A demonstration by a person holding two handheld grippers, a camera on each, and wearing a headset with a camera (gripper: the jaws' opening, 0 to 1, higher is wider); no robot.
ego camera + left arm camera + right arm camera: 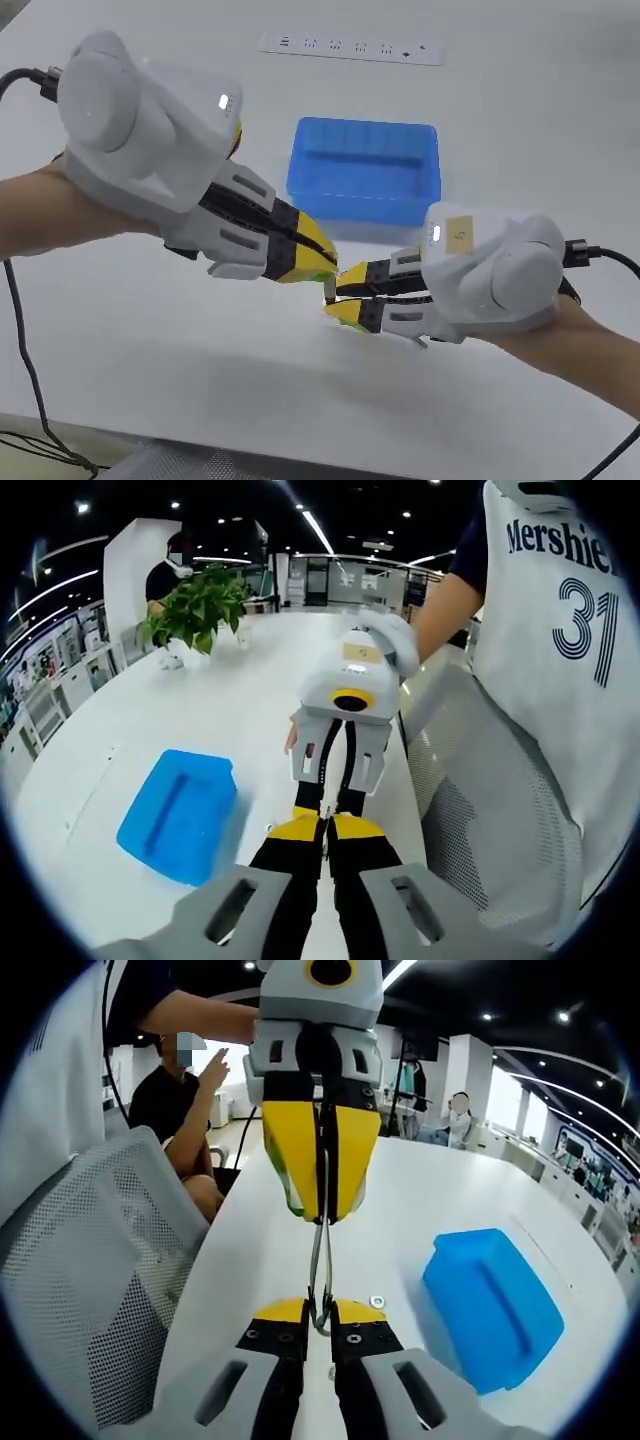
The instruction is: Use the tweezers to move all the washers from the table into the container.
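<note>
Above the near part of a white table, two hand-held grippers meet tip to tip. The left gripper reaches in from the left and the right gripper from the right. Between them runs a pair of thin metal tweezers. Each gripper's yellow-tipped jaws are pressed closed on one end of it. The tweezers' two arms lie close together with only a slit between them. I cannot tell whether they grip anything.

One small washer lies flat on the table just beside the right gripper's jaw tip, between that jaw and a blue container. The container sits just behind the meeting tips, its near wall close to them. A white power strip lies well beyond it, near the far side.

Open tabletop stretches to the left of the grippers and forward to the table's near edge. In the right gripper view, the curved table edge runs along the left, with a mesh chair just past it.
</note>
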